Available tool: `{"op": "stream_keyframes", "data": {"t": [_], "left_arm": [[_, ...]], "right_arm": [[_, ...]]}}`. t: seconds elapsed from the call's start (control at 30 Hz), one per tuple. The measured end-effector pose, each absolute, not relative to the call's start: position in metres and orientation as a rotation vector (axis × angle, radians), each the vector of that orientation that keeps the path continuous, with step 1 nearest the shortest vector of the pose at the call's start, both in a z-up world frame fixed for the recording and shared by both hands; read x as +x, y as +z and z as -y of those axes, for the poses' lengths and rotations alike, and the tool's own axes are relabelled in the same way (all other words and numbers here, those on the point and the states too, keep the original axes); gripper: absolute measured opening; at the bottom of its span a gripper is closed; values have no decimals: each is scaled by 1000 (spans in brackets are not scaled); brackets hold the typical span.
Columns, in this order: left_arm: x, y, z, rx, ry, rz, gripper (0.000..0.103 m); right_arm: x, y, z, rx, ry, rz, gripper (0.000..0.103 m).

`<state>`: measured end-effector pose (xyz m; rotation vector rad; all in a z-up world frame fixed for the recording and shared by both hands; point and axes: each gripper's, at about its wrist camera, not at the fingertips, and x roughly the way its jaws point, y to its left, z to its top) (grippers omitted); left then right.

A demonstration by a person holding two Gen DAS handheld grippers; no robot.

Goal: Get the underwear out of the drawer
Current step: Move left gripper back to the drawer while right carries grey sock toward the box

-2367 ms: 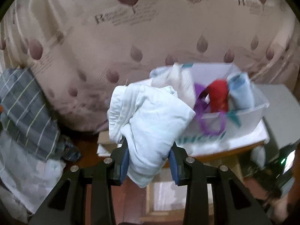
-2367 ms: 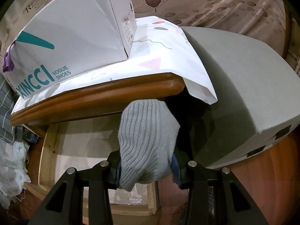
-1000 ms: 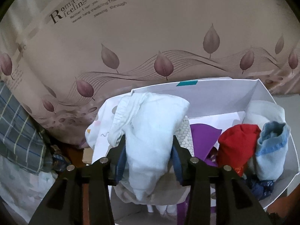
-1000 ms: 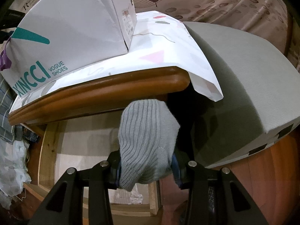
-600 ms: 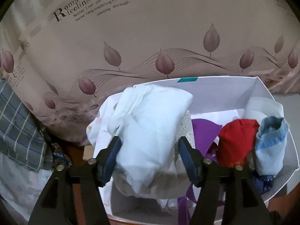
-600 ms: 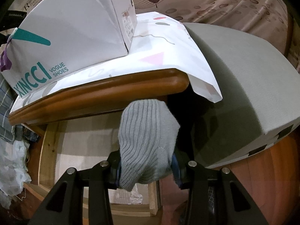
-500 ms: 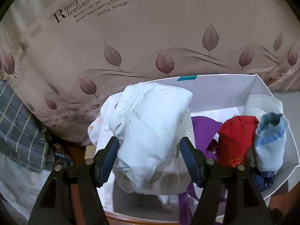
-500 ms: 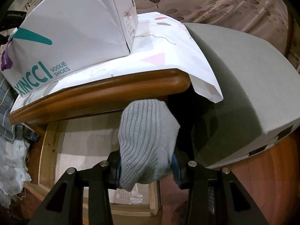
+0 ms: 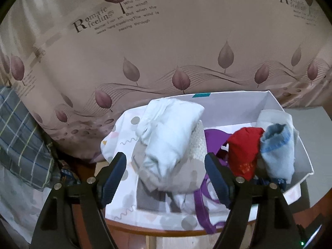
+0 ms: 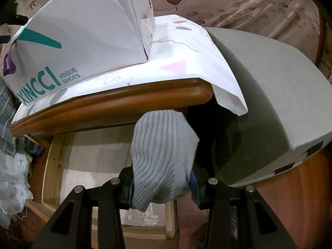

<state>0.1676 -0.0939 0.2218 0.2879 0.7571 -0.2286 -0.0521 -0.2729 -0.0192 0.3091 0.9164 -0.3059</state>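
left tongs [image 9: 166,173] jaws just opened, clear of the pale white folded cotton underwear [image 9: 168,143], now dropped in the white cardboard shoebox [image 9: 232,103] ahead. right tongs [image 10: 162,187] clamped on grey ribbed knit underwear [image 10: 164,155] (over open wooden drawer [image 10: 56,166]), next to deposit.

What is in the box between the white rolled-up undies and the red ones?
In the left wrist view, purple fabric and a white honeycomb-patterned piece lie between the white roll and the red one.
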Motion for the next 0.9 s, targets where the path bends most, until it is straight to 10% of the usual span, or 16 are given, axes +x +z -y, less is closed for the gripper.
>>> {"op": "stream_keyframes", "data": {"t": [0.43,0.9], "left_arm": [[101,205,39,276,-112,-646,80],[64,68,-4,228,-28,-775,81]], "right_arm": [[-52,-20,263,265,-305,-911,42],[-54,-21,249,219,-270,-833,42]]}}
